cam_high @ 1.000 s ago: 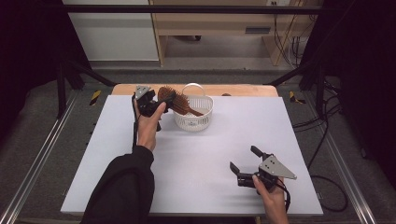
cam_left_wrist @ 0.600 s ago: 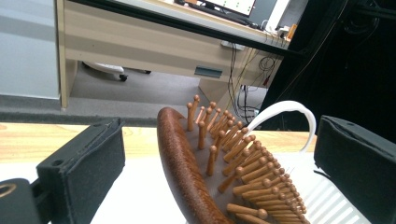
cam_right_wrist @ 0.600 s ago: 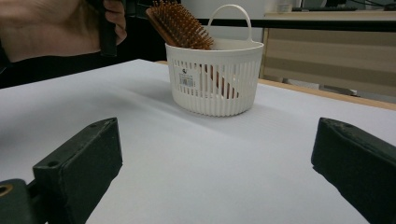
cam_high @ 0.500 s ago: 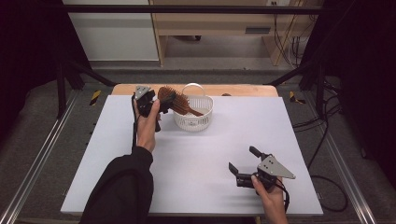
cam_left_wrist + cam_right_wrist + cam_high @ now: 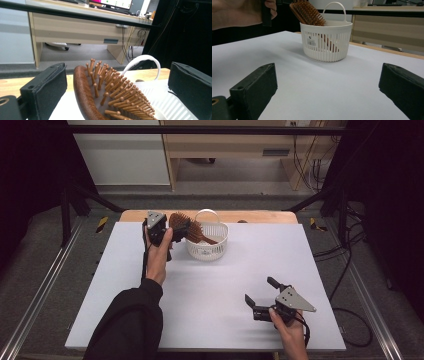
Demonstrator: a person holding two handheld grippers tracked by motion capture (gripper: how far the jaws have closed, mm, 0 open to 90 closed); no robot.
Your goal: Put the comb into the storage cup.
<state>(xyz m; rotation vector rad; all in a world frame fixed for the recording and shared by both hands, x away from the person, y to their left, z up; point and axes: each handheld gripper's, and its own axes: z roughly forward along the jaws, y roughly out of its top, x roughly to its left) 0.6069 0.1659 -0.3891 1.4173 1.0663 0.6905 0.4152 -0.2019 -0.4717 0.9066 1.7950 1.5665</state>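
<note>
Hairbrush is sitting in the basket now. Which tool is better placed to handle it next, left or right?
Left. The left tool is at the hairbrush, its jaws open on either side of the brush head that leans out of the white basket. The right tool rests open near the table's front edge, well away.

The 2 black padded jaws of the left gripper [image 5: 117,87] stood wide apart. Between them lay a brown wooden hairbrush [image 5: 100,95] with round-tipped pegs, its head over a white slotted plastic basket [image 5: 160,100] with an arched handle.
</note>
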